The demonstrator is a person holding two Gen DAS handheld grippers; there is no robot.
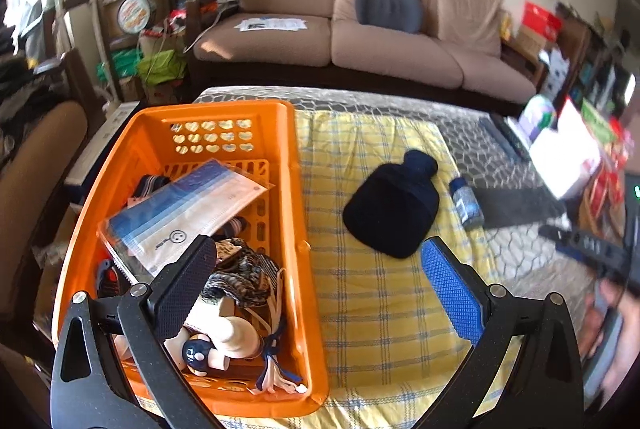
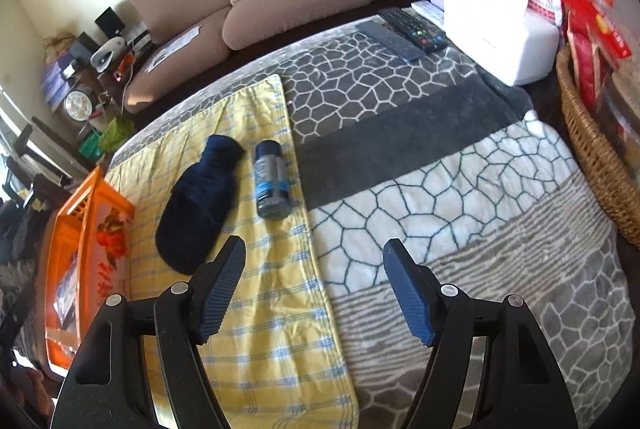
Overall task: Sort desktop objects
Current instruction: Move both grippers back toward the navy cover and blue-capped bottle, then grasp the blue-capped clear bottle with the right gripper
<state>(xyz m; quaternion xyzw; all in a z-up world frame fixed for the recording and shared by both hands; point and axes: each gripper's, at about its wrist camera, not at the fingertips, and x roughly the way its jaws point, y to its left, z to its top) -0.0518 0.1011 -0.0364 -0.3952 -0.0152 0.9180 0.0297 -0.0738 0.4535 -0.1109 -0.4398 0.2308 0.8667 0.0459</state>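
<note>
2 things left on the yellow cloth (image 2: 276,309), both grippers empty

The left gripper (image 1: 320,293) and right gripper (image 2: 314,289) gape wide; pouch (image 2: 196,205) and bottle (image 2: 271,181) lie side by side, near the basket (image 1: 312,329). Gripped off-centre, the round bottle could roll away.

A surface under a grey-and-white cobble-patterned fleece blanket (image 2: 460,189) carries a yellow checked cloth (image 2: 272,309), two dark remote controls (image 2: 412,27), a white box (image 2: 504,41) and a woven wicker basket (image 2: 592,149).
</note>
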